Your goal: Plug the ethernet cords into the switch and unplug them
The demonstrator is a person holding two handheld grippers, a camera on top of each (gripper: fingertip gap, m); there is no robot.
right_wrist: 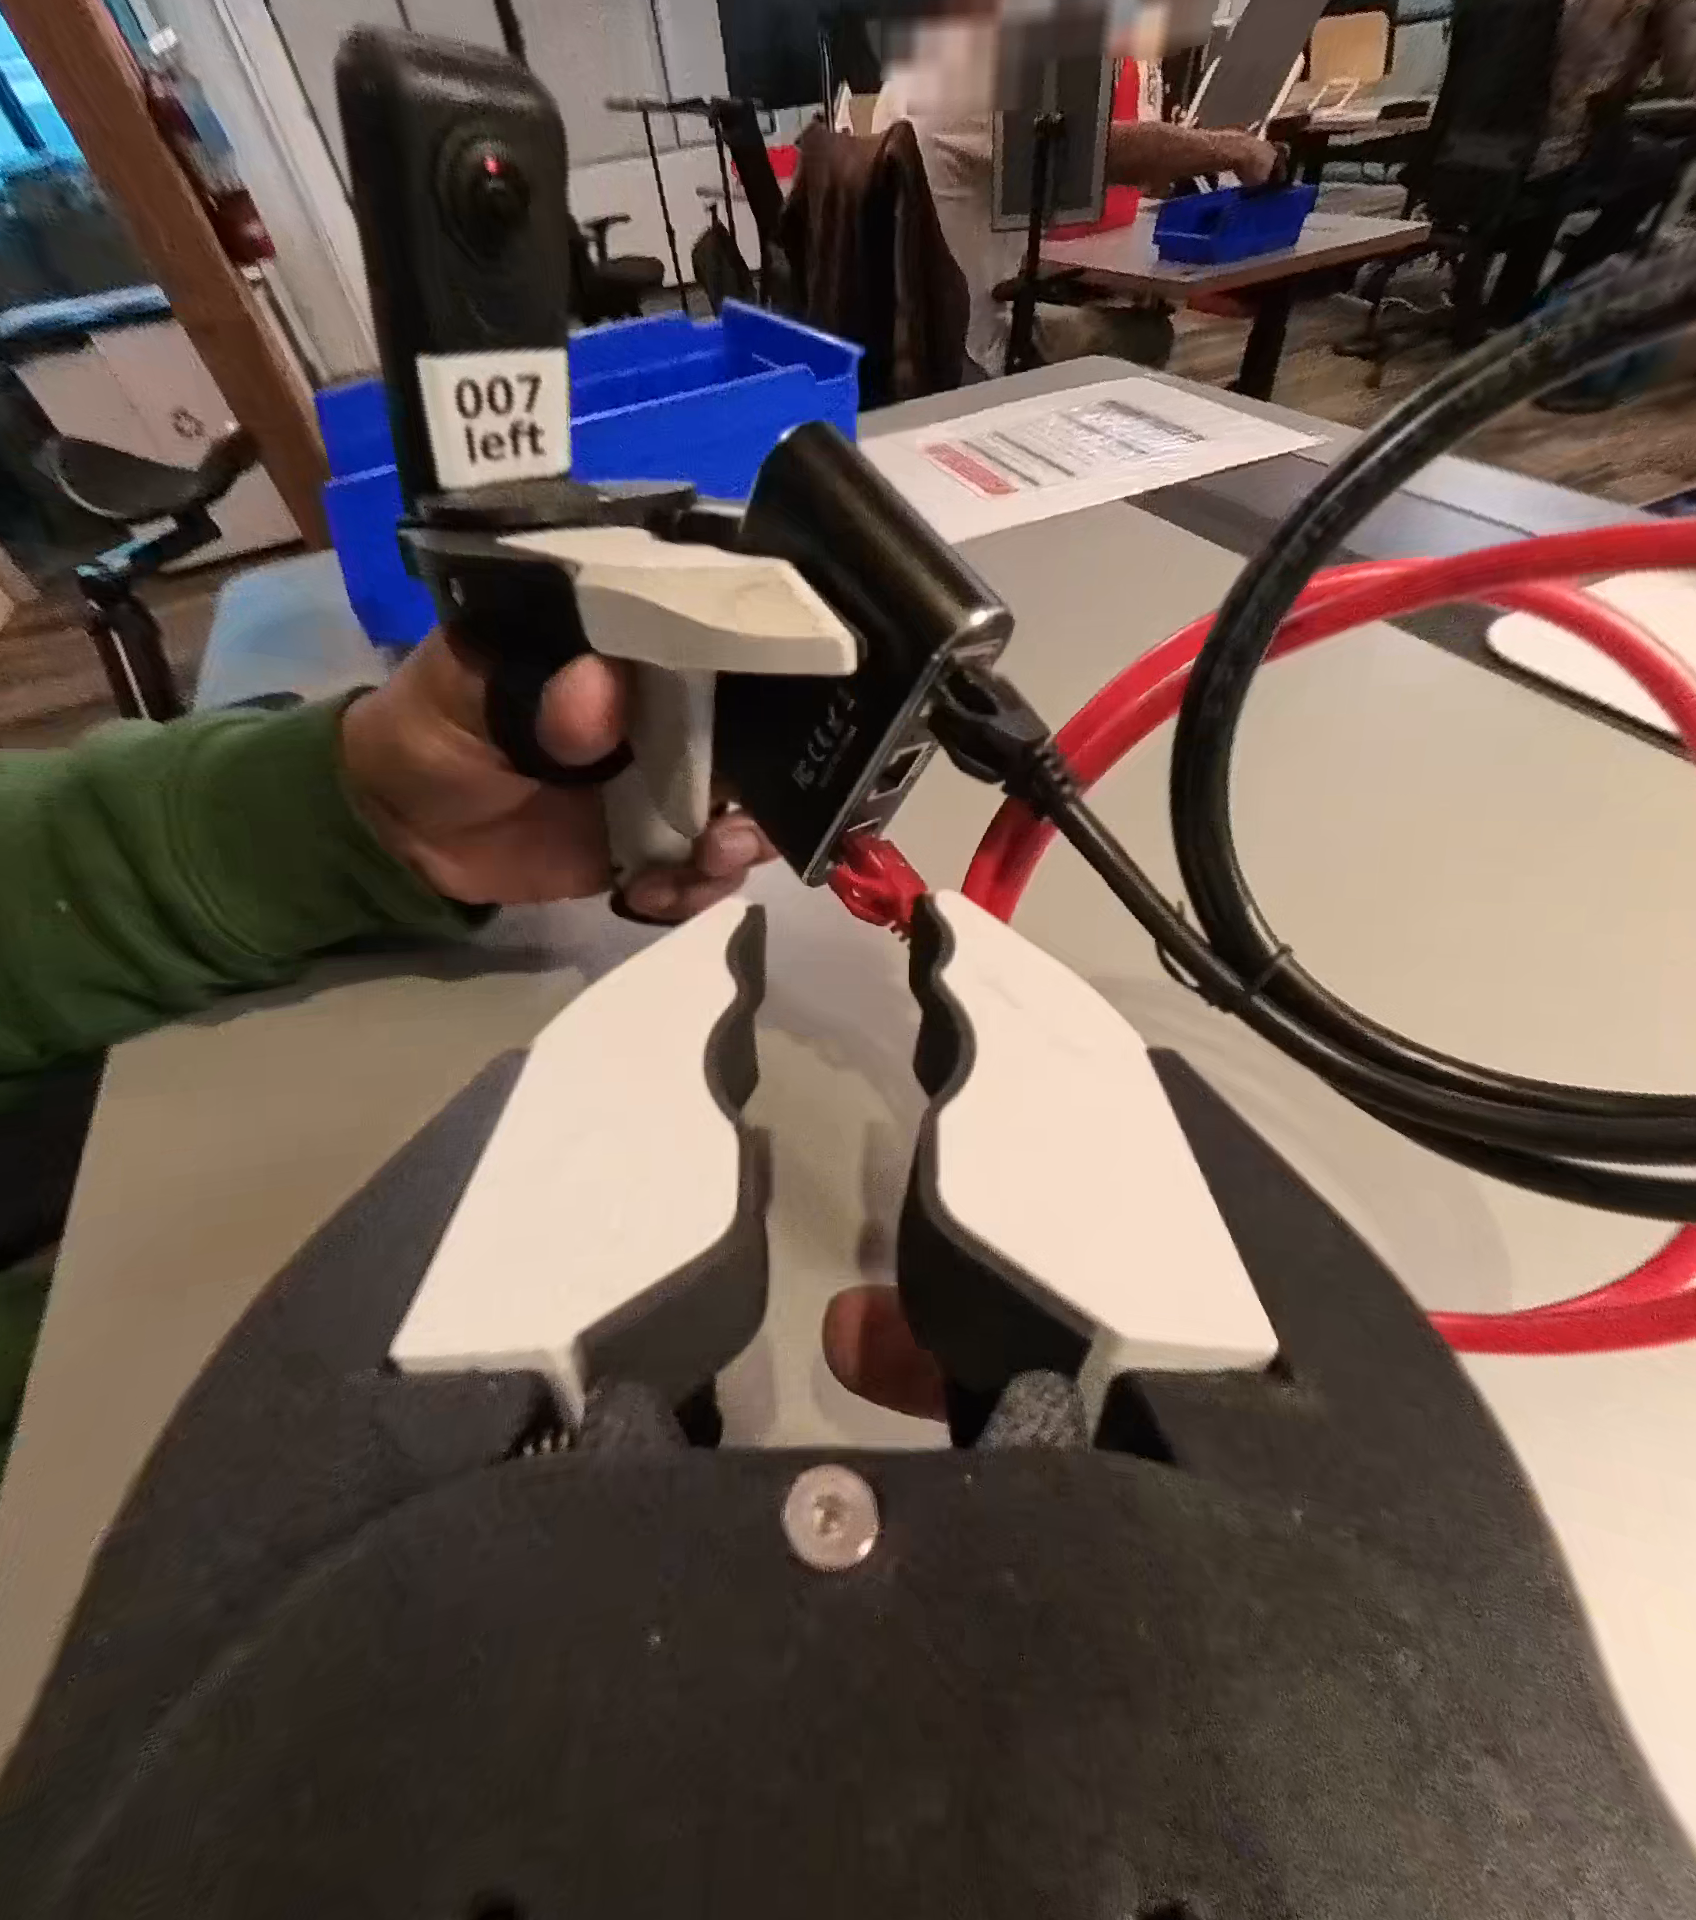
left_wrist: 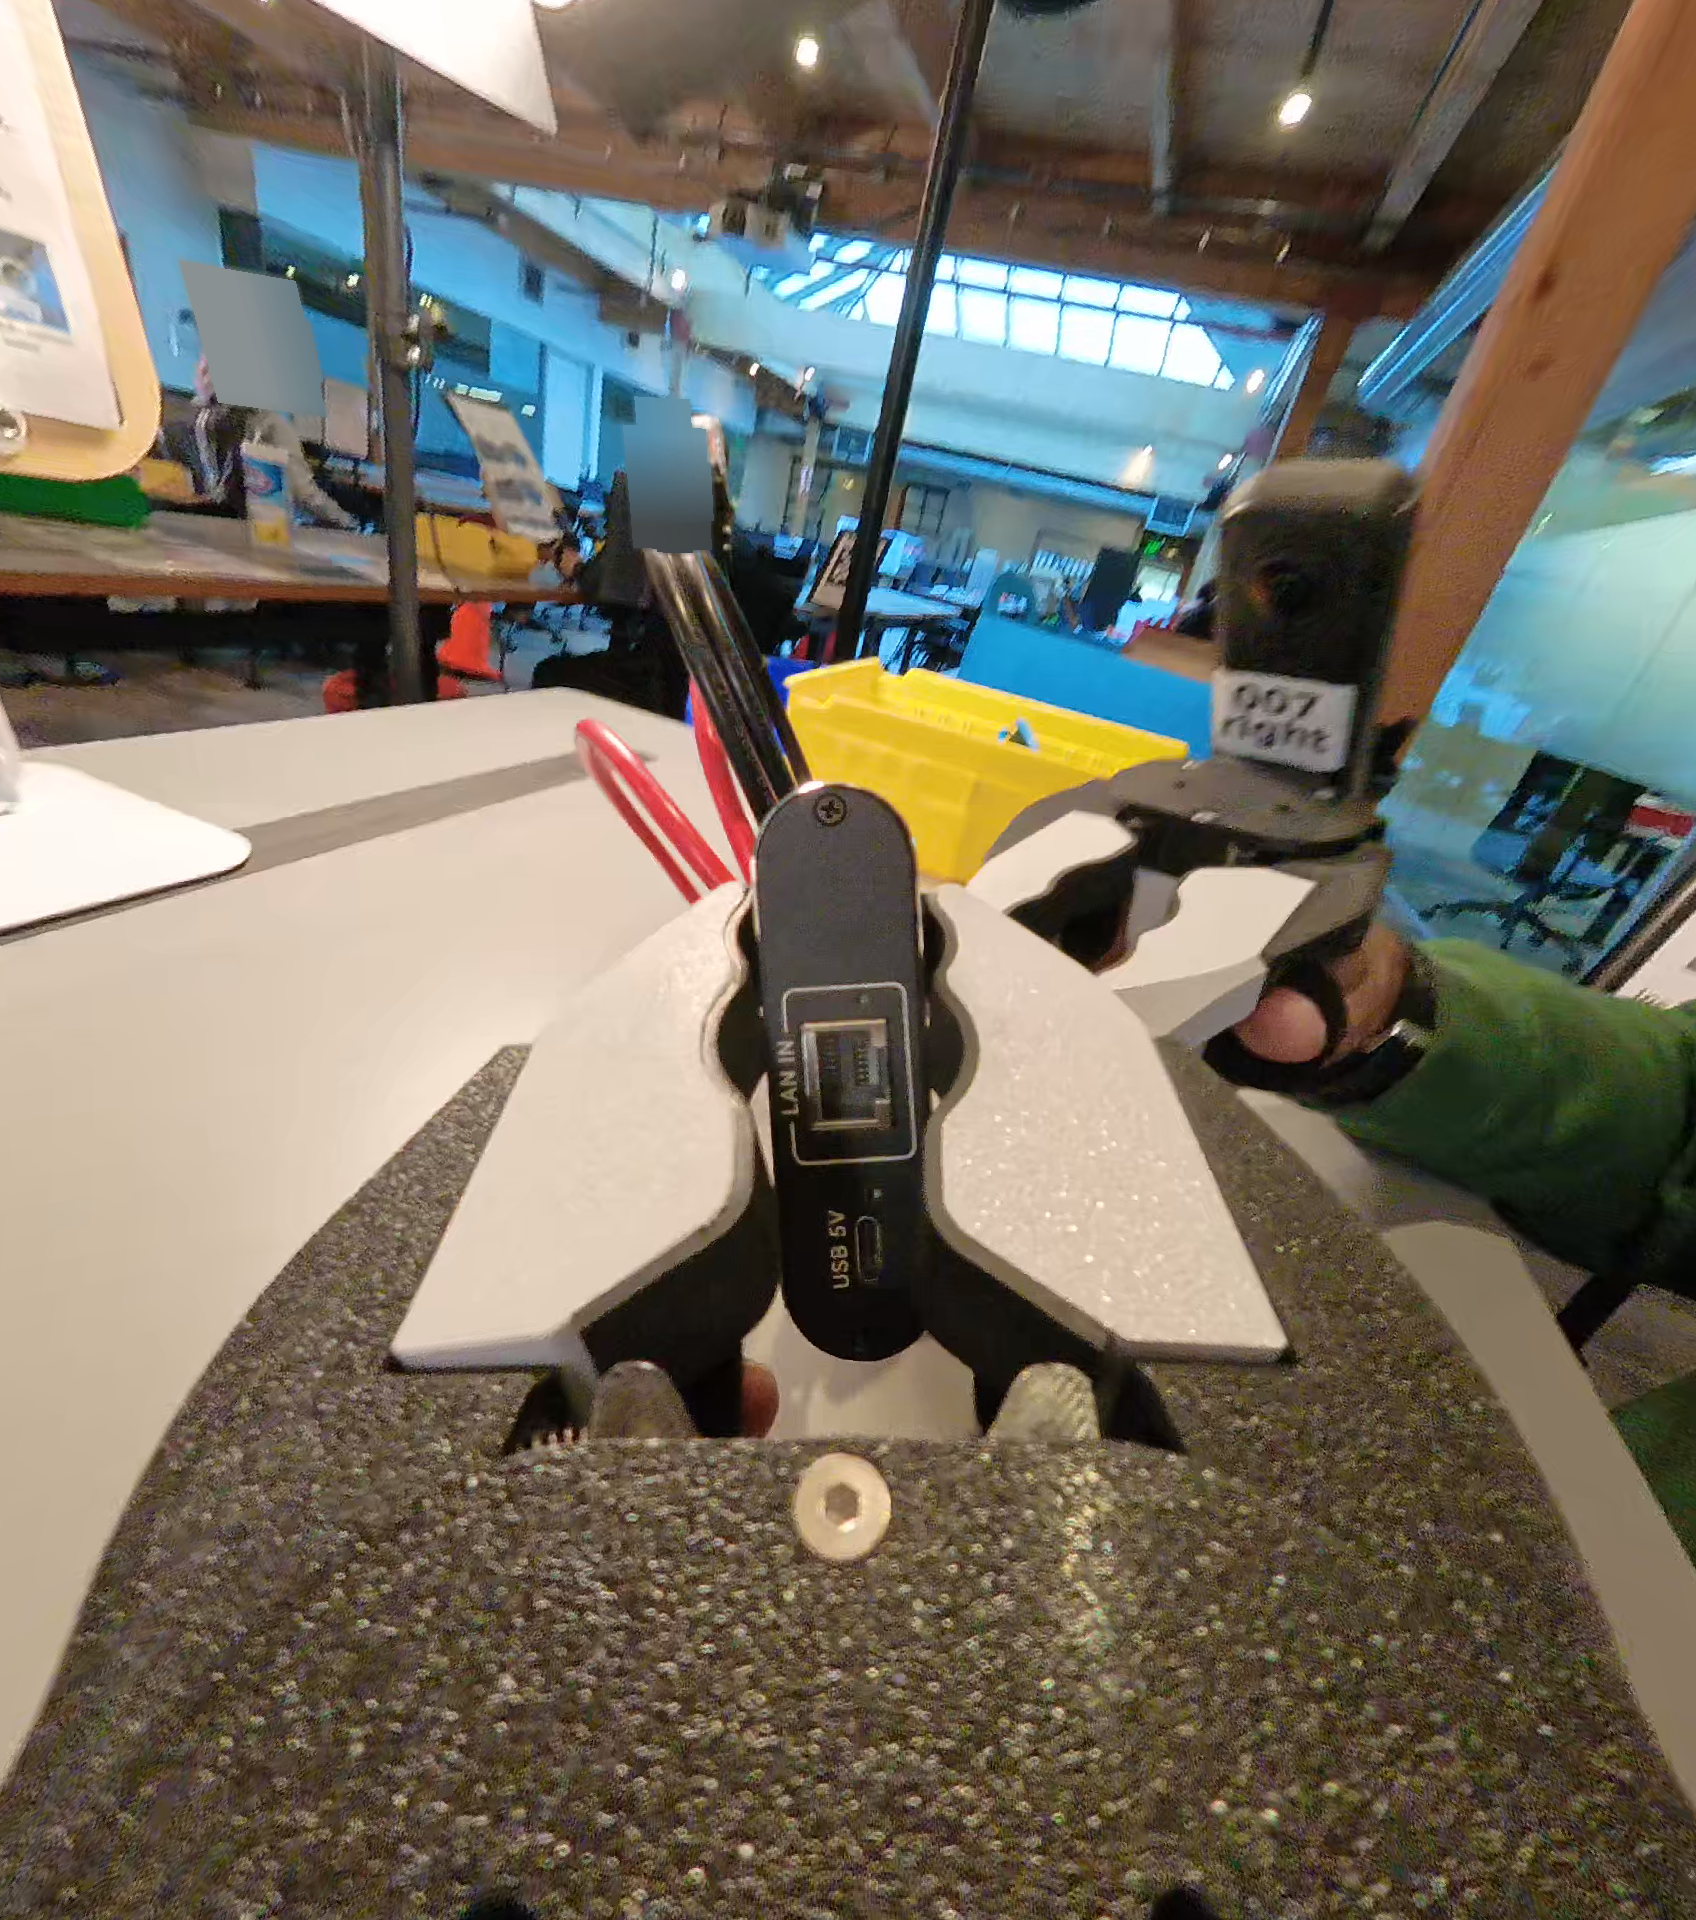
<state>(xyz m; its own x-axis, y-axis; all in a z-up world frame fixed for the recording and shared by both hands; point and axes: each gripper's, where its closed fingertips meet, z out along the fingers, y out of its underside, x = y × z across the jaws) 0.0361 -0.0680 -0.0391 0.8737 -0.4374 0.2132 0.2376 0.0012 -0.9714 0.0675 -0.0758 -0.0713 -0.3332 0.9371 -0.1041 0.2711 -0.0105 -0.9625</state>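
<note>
Both grippers were raised above the grey table point(right_wrist: 1343, 831), near its far edge. Clenched on the black switch point(left_wrist: 839, 1070), the left gripper point(left_wrist: 839, 935) held it upright by its narrow sides, one end with a single empty port turned toward its own camera. From the right wrist view the switch's other end showed: a black cord point(right_wrist: 1239, 987) sat plugged in an upper port, a red cord point(right_wrist: 1654, 1299) in the lowest, with one empty port between them. Both cords looped out over the table toward its right side.

The right gripper point(right_wrist: 839, 935) was released, its jaws apart and holding nothing. One fingertip point(right_wrist: 937, 935) lay just beside the red plug point(right_wrist: 870, 883), possibly touching it; the other stood clear.

The step in hand looked like unplugging the red cord. To do it well, the right gripper would need to shift slightly so the plug sat centred between the pads, close on the plug body rather than the cable, press down the latch tab, and draw straight back along the port's axis. Which face carried the tab could not be told. The left gripper should stay firm so the switch does not twist in its grip.
</note>
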